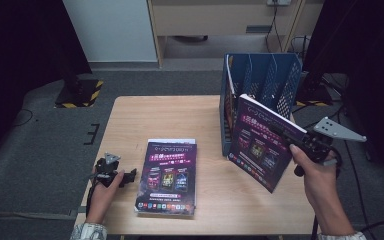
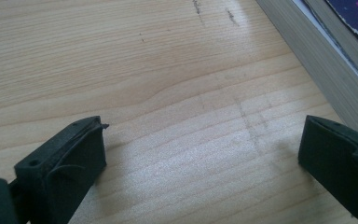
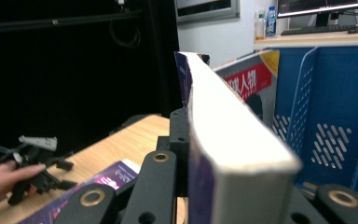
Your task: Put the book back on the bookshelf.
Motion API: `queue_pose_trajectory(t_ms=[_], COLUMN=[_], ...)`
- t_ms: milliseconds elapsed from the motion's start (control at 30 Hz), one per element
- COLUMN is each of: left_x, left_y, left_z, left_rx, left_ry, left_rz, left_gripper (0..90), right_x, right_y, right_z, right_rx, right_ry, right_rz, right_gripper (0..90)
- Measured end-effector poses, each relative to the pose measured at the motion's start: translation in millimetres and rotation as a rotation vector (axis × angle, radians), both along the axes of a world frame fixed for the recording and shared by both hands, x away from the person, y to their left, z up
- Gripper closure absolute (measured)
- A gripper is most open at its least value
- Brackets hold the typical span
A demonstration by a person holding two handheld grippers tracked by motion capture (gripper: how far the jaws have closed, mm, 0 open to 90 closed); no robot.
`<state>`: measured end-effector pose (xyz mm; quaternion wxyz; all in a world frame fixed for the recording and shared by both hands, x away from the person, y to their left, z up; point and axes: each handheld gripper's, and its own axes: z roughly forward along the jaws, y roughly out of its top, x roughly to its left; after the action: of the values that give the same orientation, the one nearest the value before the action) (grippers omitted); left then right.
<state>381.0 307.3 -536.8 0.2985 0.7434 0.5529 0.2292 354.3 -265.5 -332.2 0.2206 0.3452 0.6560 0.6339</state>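
My right gripper [image 1: 284,133] is shut on a thick purple-covered book [image 1: 257,145] and holds it tilted above the table, just in front of the blue file rack [image 1: 262,75]. In the right gripper view the book's white page edge [image 3: 233,135] runs up between the jaws, and one black finger [image 3: 176,140] presses its cover. A matching book [image 1: 168,175] lies flat on a small stack at the table's front middle. At the left, my left gripper [image 1: 129,176] rests on the wood [image 2: 168,70], open and holding nothing [image 2: 200,149], with the stack's page edge [image 2: 317,60] beside it.
The wooden table [image 1: 155,115] has bare wood at its back left. The rack's left slot holds another book with a red label [image 3: 254,79]. Behind the rack in the right gripper view, a desk carries a keyboard [image 3: 317,30]. Grey carpet [image 1: 40,150] surrounds the table.
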Motion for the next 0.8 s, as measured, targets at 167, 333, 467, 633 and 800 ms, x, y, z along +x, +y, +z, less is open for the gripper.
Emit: queue_pose_trajectory(t_ms=[167, 333, 467, 633, 800], left_x=[0.1, 0.0, 0.0, 0.0, 0.0], left_y=[-0.2, -0.3, -0.4, -0.4, -0.4], left_z=[0.0, 0.0, 0.0, 0.0, 0.0], left_rx=[0.000, 0.000, 0.000, -0.001, 0.000], left_ry=[0.000, 0.001, 0.000, 0.000, 0.000], left_rz=[0.001, 0.000, 0.000, 0.000, 0.000], left_gripper=[0.0, 0.0, 0.0, 0.0, 0.0], right_x=[-0.6, 5.6, 13.7, 24.9, 35.1], right_y=[-2.1, 1.6, 2.2, 0.0, -1.5], right_z=[18.7, 37.1, 46.0, 51.5, 53.8], right_rx=[0.036, 0.005, -0.027, -0.055, -0.087], right_ry=[-0.018, -0.029, -0.023, -0.008, 0.001], right_rz=[0.001, -0.024, -0.068, -0.143, -0.213], right_gripper=[82.6, 82.6, 82.6, 82.6, 82.6])
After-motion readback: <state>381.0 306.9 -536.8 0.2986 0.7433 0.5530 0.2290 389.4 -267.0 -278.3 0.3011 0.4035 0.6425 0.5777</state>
